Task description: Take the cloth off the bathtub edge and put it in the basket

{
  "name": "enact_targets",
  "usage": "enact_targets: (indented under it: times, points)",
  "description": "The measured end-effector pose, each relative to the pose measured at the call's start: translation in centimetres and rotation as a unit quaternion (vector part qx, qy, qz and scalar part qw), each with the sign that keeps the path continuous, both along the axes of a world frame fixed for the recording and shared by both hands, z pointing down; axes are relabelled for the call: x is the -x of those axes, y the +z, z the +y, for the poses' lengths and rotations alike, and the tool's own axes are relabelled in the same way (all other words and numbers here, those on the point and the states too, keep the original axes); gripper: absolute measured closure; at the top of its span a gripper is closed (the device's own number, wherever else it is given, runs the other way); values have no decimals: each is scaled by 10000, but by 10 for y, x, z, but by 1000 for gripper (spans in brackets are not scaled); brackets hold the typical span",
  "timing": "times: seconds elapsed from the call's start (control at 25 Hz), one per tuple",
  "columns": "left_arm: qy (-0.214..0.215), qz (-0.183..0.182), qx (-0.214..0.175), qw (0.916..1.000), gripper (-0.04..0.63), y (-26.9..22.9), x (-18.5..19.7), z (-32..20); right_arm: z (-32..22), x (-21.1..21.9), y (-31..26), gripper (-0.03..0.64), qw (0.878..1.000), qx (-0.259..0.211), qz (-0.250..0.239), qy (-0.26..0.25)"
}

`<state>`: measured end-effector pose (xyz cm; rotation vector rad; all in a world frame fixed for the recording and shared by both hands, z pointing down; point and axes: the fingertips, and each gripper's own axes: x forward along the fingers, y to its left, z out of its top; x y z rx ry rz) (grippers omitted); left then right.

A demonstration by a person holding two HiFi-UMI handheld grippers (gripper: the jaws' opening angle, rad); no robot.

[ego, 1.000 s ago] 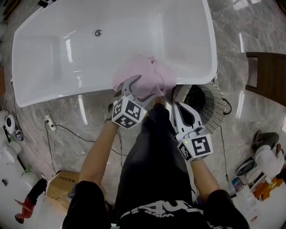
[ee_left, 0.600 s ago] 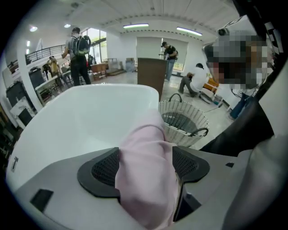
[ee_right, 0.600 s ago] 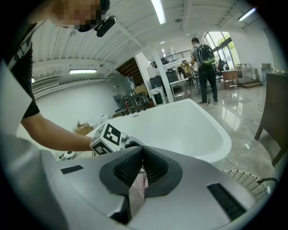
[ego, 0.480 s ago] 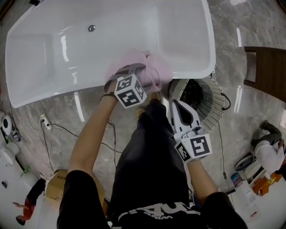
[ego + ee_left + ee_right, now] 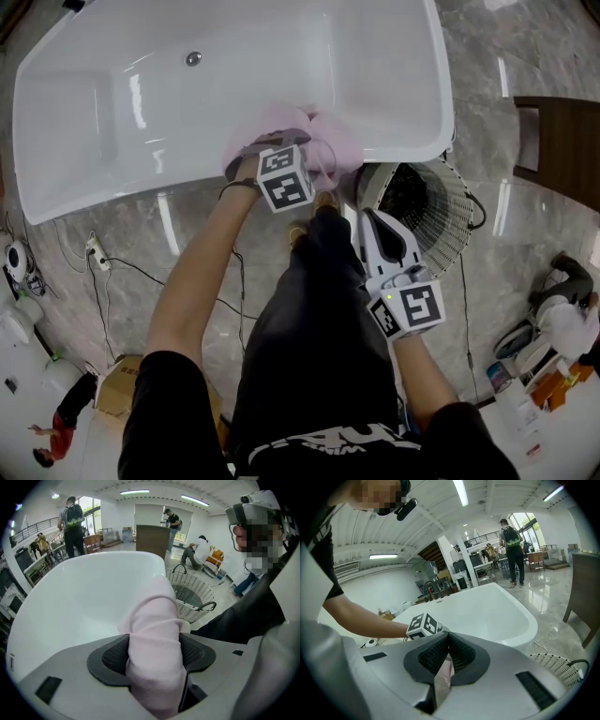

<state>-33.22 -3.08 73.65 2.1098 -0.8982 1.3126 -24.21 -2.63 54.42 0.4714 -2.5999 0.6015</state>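
Note:
A pink cloth point(image 5: 314, 141) lies bunched over the near rim of the white bathtub point(image 5: 187, 178). My left gripper point(image 5: 272, 145) reaches down onto it from the tub's outer side. In the left gripper view a thick fold of the cloth point(image 5: 154, 634) fills the gap of the left gripper point(image 5: 152, 641), touching both pads as the jaws are closing. The white wicker basket point(image 5: 441, 220) stands on the floor just right of the cloth, also seen as the basket point(image 5: 192, 592). My right gripper point(image 5: 367, 217) hovers beside the basket's left rim, shut and empty point(image 5: 447, 637).
A dark wooden cabinet point(image 5: 562, 159) stands at the right. A cable and power strip point(image 5: 98, 253) lie on the marble floor at the left, with a cardboard box point(image 5: 122, 384) nearer me. People stand in the background beyond the tub point(image 5: 72, 524).
My left gripper has moved forward from the tub's outer side onto the cloth, and a fold now sits between its jaws. The right gripper has stayed by the basket.

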Motion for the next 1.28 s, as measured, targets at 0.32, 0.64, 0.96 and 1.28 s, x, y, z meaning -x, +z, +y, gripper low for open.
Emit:
enact_targets:
  times: [0.32,0.64,0.96,1.28]
  points:
    - [106,-87,113,9998,320,-1,2,2,4,-1,2,604,10000,34,-12,28]
    - [18,-92,242,9997,380,-27,3,4,3,-3,-9,604,10000,23,-31,53]
    - [-433,94,138,9989,515,-48,1,7,1,-2,-11,604,10000,21,-26,34]
    - [-1137,452,76,9925,518,-89,-5,15,-4,-7,-33,604,10000,-46,-22,41]
